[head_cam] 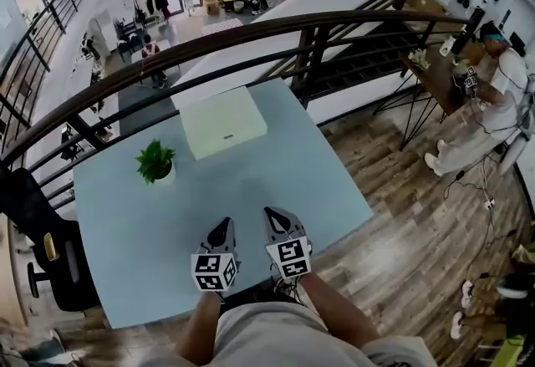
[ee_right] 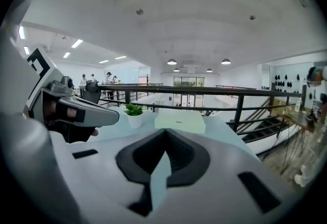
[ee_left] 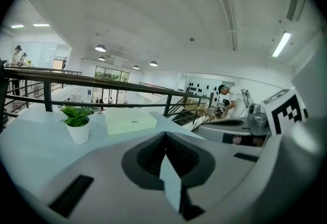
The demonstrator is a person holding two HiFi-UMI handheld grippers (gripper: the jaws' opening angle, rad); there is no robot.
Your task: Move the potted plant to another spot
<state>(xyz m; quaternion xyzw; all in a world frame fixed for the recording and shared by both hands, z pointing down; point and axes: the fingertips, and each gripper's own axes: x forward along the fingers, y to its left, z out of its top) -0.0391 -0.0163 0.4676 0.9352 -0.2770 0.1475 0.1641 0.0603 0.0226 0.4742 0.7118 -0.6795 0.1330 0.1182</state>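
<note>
**Potted plant at rest; both claws closed, empty**

Small white round pot with green leafy plant [head_cam: 155, 163]: upright on far-left area of pale blue rectangular table [head_cam: 276, 181], near flat pale green box [head_cam: 223, 123], box closed. Left gripper [head_cam: 221, 226] and right gripper [head_cam: 274, 216]: jaws together, holding nothing, well apart from pot. Head view only: black office chair [head_cam: 42, 248]. Markings: black-and-white square codes on gripper cubes.

Bright, even indoor light from ceiling lamps [ee_left: 100, 48] toward ten o'clock; faint shadows on the table [head_cam: 276, 190]; fisheye bending, black corners; left gripper [ee_left: 164, 139] softly blurred.
</note>
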